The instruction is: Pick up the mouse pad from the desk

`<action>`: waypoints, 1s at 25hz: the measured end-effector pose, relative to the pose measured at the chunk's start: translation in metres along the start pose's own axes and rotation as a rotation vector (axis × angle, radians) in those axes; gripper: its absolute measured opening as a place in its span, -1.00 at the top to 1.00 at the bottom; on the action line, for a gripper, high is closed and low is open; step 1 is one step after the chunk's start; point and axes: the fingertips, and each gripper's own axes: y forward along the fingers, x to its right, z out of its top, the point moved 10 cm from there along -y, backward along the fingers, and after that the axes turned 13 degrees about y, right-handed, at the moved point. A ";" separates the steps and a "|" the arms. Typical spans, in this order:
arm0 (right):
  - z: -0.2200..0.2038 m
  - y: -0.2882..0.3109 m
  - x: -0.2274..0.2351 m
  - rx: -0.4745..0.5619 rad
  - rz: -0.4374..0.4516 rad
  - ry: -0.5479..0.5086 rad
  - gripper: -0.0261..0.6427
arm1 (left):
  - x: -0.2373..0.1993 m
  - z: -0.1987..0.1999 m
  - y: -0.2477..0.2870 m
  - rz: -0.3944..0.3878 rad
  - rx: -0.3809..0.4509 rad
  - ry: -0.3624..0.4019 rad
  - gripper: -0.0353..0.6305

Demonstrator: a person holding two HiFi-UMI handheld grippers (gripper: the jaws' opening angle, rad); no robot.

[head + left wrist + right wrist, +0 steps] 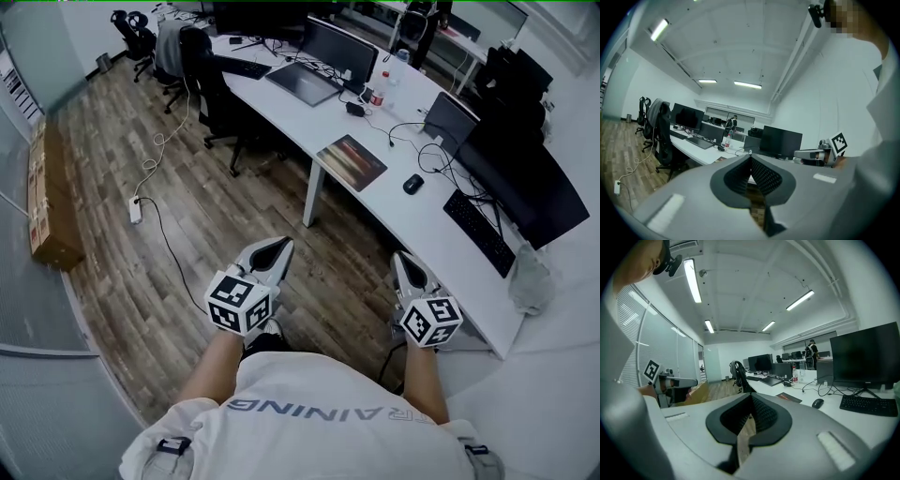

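Note:
The mouse pad [352, 161], dark with reddish streaks, lies flat near the front edge of the white curved desk [394, 211]. It also shows in the left gripper view as the mouse pad [721, 159] and in the right gripper view as the mouse pad [789, 398]. My left gripper [278, 246] and right gripper [403, 258] hang over the wooden floor, well short of the pad. Both point towards the desk. The left gripper [750, 157] is shut and holds nothing. The right gripper [751, 397] has its pads together too, with nothing between them.
A black mouse [413, 184] lies just right of the pad, a keyboard [479, 232] beyond it, with monitors [525, 183] and cables behind. A desk leg [313, 192] stands below the pad. A black chair [211, 89] and a power strip [135, 208] are to the left.

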 end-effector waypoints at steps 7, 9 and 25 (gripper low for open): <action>0.009 0.076 -0.043 -0.027 0.041 -0.042 0.88 | -0.065 -0.006 -0.004 0.011 0.006 -0.010 0.88; 0.007 0.093 -0.051 -0.049 0.040 -0.046 0.88 | -0.080 -0.009 -0.009 0.059 0.028 -0.024 0.88; 0.021 0.199 -0.035 -0.060 0.036 -0.013 0.88 | -0.161 -0.012 0.029 0.121 0.000 -0.067 0.88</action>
